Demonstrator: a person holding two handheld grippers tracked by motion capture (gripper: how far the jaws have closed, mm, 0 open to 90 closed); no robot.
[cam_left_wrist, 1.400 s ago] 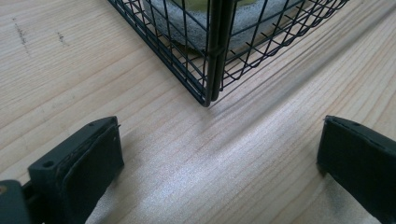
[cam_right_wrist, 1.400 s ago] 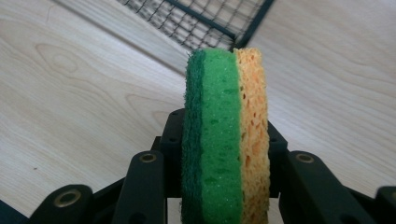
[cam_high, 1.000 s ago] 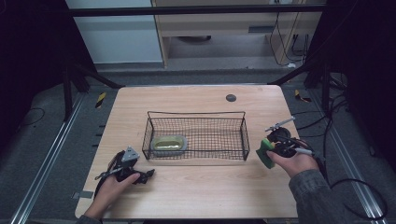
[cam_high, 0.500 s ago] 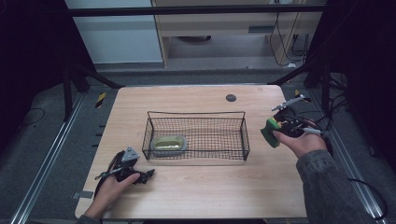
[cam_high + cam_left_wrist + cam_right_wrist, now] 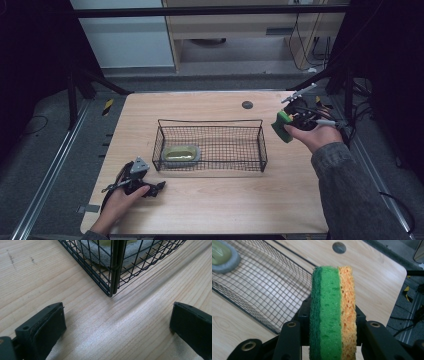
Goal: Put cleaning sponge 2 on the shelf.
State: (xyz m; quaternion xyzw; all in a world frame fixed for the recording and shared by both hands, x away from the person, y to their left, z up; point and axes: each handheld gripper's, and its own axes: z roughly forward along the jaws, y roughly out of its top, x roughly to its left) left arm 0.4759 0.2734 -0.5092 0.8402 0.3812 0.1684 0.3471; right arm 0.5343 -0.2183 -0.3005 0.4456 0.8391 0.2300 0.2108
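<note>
A green and orange sponge (image 5: 281, 126) hangs in the air just right of the wire basket (image 5: 210, 122), and my right gripper (image 5: 290, 122) is shut on it. In the right gripper view the sponge (image 5: 333, 312) stands on edge between the two black jaws, with the basket (image 5: 262, 285) below and to the left. An oval yellow-green pad with a grey rim (image 5: 181, 153) lies in the basket's left end. My left gripper (image 5: 150, 187) rests on the table at the front left, open, its jaws (image 5: 117, 325) facing the basket's corner (image 5: 113, 277) with nothing between them.
A dark round hole (image 5: 247, 104) sits in the wooden table (image 5: 225, 210) behind the basket. Cables and dark frame posts (image 5: 350, 100) crowd the right side. Yellow-black tape (image 5: 108, 106) marks the floor at the left.
The right hand has lifted the sponge up and away from the front of the table, toward the far right. The left hand and gripper have stayed still.
</note>
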